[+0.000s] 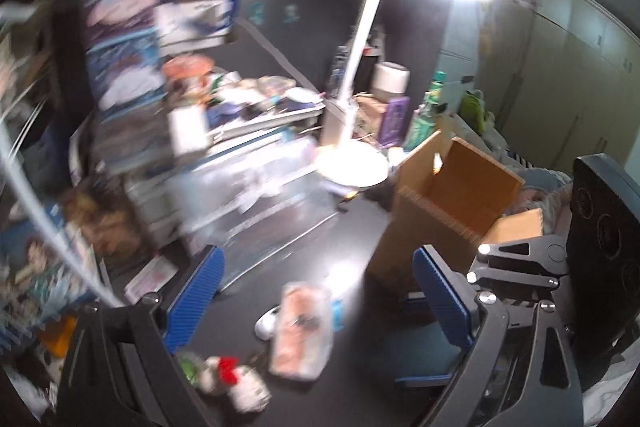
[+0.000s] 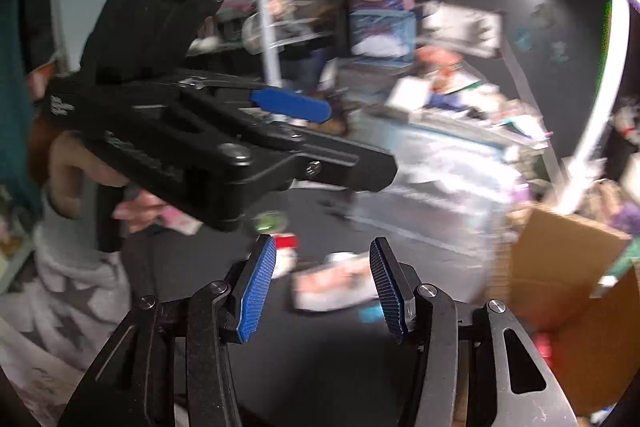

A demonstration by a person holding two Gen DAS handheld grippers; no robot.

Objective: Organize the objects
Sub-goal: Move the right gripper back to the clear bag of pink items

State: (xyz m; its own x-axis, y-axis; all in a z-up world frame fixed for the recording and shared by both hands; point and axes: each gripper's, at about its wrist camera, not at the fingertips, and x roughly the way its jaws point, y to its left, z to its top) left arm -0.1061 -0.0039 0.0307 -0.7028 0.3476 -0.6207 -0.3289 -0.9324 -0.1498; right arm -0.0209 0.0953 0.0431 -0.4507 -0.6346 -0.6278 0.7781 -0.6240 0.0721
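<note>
Left gripper [image 1: 320, 303]: lower centre, jaws wide, nothing between them. Right gripper [image 2: 324, 291]: lower centre, jaws partly apart, empty. Pink packet [image 1: 302, 331]: flat on black table [image 1: 280, 259], lower centre. Open cardboard box [image 1: 444, 203]: upright, right of centre. Plush toy [image 1: 232, 383]: bottom edge.

My cluttered home room, bedroom-like: black desk [image 1: 280, 251], white desk lamp [image 1: 360, 67], anime posters [image 1: 120, 27], cardboard box [image 1: 452, 195], wardrobe doors [image 1: 568, 67], my star-print sleeve [image 2: 68, 307].
</note>
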